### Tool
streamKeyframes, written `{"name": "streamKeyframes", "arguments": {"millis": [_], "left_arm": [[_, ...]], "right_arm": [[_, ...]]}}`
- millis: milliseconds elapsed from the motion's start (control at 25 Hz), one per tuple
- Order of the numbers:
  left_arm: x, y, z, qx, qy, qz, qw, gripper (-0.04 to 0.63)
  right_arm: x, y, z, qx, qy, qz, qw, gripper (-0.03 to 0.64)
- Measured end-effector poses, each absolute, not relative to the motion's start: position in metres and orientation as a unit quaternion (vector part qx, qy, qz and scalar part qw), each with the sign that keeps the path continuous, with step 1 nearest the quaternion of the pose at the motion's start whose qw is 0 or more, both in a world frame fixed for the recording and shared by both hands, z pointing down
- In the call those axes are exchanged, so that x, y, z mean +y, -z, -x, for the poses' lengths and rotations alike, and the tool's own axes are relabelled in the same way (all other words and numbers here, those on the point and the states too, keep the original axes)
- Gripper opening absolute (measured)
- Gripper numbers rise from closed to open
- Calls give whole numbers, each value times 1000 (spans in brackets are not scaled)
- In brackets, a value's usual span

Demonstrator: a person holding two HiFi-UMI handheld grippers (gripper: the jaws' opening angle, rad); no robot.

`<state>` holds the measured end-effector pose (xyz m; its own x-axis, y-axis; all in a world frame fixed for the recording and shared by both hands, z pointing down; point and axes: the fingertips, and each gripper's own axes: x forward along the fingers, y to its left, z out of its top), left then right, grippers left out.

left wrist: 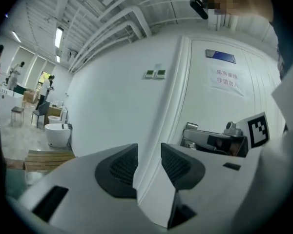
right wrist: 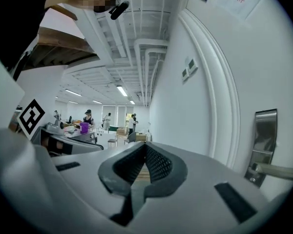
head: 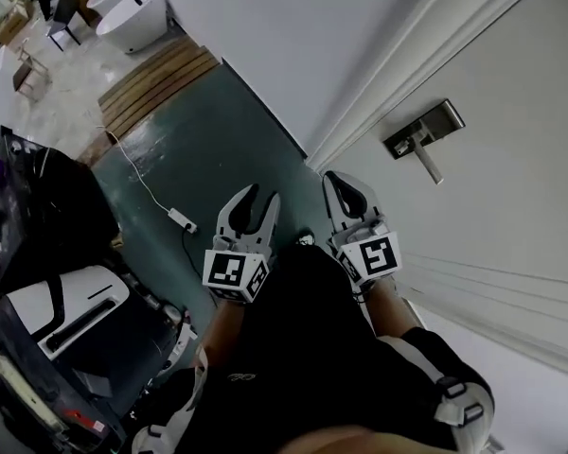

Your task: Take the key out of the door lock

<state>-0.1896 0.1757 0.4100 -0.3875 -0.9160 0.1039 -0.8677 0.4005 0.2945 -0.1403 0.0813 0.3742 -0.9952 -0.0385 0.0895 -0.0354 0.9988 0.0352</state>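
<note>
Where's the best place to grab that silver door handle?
Probably the lever near its free end, away from the lock plate. It's a thin straight bar standing clear of the door, so jaws can straddle it across its width, coming from the room side.

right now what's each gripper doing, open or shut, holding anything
left gripper: open, jaws apart, nothing between them.
right gripper: shut, jaws together at the tips, holding nothing.
</note>
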Motion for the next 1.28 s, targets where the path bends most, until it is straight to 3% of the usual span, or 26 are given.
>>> {"name": "streamKeyframes", "arguments": {"millis": [720, 1280], "left_arm": [[-40, -435, 149, -700, 68, -684, 195, 152], [-110, -469, 112, -611, 103, -739, 266, 152]], "right_arm": [[-82, -379, 86, -987, -3, -160, 17, 8], [-133, -393, 46, -970, -9, -243, 19, 8]]}}
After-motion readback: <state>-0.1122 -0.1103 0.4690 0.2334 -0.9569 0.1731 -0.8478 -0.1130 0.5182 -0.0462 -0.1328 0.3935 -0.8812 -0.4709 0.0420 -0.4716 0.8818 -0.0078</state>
